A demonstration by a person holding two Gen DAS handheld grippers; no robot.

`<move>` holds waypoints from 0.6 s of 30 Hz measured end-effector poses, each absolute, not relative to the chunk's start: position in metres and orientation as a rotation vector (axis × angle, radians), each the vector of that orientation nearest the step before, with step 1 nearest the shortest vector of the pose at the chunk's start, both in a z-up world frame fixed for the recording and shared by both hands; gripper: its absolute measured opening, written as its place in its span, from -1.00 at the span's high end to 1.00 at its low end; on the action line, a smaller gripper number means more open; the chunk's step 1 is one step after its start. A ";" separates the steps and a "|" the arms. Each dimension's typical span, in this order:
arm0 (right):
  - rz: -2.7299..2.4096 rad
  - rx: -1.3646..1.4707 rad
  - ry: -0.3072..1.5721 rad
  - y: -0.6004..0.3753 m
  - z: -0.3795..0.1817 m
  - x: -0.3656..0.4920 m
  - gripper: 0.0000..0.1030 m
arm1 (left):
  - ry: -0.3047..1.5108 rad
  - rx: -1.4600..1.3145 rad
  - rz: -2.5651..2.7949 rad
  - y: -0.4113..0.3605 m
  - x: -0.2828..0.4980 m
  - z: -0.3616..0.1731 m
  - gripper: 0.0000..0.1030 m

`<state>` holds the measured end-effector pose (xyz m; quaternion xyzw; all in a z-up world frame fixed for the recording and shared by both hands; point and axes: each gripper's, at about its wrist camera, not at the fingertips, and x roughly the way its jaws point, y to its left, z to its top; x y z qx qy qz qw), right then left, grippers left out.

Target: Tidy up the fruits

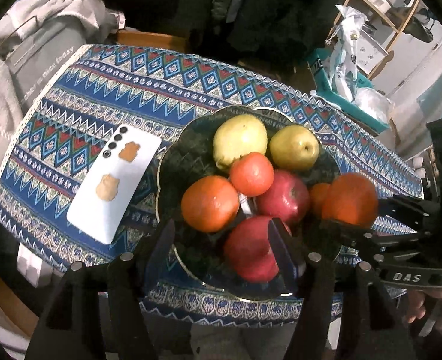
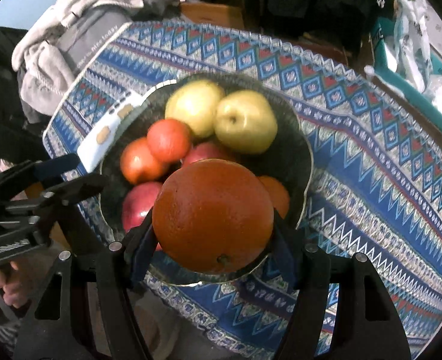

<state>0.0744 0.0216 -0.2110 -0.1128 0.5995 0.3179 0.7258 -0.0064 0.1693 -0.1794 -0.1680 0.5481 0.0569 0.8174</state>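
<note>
right jaws clamped on orange [image 2: 213, 217] above bowl [image 2: 306, 156]; left jaws spread, phone [image 1: 114, 180] whole only in left view

- A small orange [image 1: 317, 198] at the bowl's three o'clock is mostly hidden behind the held orange [image 1: 350, 199].
- The near red apple [image 1: 251, 249] is partly covered by a finger [image 1: 282, 249] of the left gripper [image 1: 225, 247].
- The phone [image 2: 107, 132] is cut by the bowl [image 2: 306, 162] rim at ten o'clock.
- Grey bag lettering [image 1: 45, 73] is too blurred to read fully.
</note>
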 end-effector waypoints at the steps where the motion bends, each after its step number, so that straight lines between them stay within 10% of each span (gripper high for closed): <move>1: 0.697 -0.255 1.327 0.022 -0.213 0.073 -0.34 | 1.169 -0.362 0.124 0.170 -0.008 -0.179 -0.28; 18: 0.689 -0.275 1.339 0.023 -0.226 0.066 -0.40 | 1.150 -0.355 0.134 0.170 -0.018 -0.167 -0.42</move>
